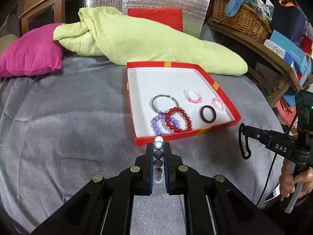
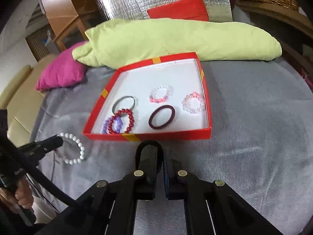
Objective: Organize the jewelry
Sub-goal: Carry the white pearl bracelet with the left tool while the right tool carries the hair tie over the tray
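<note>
My left gripper (image 1: pixel 158 146) is shut on a white and grey bead bracelet (image 1: pixel 158 155), seen edge-on between the blue pads just short of the red box's front wall (image 1: pixel 172 137). In the right wrist view the same white bracelet (image 2: pixel 81 150) hangs from the left gripper (image 2: pixel 58 140) over the grey cover. My right gripper (image 2: pixel 160 156) is shut on a black band (image 2: pixel 149 144) near the box's front wall (image 2: pixel 172 136). Inside the box lie a red bead bracelet (image 1: pixel 189 119), a purple one (image 1: pixel 155 126), a silver bangle (image 1: pixel 154 100), a maroon ring (image 1: pixel 201 114) and two pink-clear bracelets (image 1: pixel 192 100).
The box rests on a grey bedspread (image 1: pixel 68 117). Behind it lie a pale green quilt (image 1: pixel 137 37), a pink pillow (image 1: pixel 31 54) and a red cushion (image 1: pixel 156 15). On the right stands a wooden shelf with a wicker basket (image 1: pixel 240 17) and boxes. A hand (image 1: pixel 293 180) holds the right gripper.
</note>
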Demonstrator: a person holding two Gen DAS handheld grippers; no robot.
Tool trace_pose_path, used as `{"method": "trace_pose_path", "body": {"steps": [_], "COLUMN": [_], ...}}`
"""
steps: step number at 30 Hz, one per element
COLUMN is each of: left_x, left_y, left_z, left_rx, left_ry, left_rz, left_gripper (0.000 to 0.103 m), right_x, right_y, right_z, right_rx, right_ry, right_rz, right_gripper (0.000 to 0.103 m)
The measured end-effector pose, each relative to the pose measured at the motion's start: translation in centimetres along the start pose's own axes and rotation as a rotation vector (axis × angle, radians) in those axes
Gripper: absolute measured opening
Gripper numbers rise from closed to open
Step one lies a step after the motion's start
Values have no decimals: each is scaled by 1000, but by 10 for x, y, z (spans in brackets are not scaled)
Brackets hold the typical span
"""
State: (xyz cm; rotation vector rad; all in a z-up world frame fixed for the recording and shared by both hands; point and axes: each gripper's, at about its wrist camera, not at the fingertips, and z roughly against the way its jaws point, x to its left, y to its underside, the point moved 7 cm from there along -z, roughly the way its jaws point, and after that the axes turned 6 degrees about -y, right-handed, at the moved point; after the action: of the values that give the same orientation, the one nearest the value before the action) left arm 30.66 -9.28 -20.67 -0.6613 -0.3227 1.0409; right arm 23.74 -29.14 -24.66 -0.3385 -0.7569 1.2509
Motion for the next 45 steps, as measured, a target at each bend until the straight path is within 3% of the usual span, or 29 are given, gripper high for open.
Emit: {"method": "trace_pose_path", "body": {"steps": [9,14,27,45], "left_x": [-12,-12,1,28], "left_y": [-18,-21,-30,-23], "left_z": [14,18,35,46], "left_rx": [-101,-120,-181,-188], "left_ry": [-2,-53,-185,-257], "left_rz": [-10,-15,-14,-7], "left_gripper": [10,10,10,10], "right_x": [8,10,22,59], "right_y": [-11,-14,-17,-30], "right_z": [18,24,16,-3], "right_rx": [-96,-130,-131,-120], "right_ry": [-68,-91,-113,-147], "right_rz": [-33,-38,-28,15], "right_gripper": [6,6,6,6]}}
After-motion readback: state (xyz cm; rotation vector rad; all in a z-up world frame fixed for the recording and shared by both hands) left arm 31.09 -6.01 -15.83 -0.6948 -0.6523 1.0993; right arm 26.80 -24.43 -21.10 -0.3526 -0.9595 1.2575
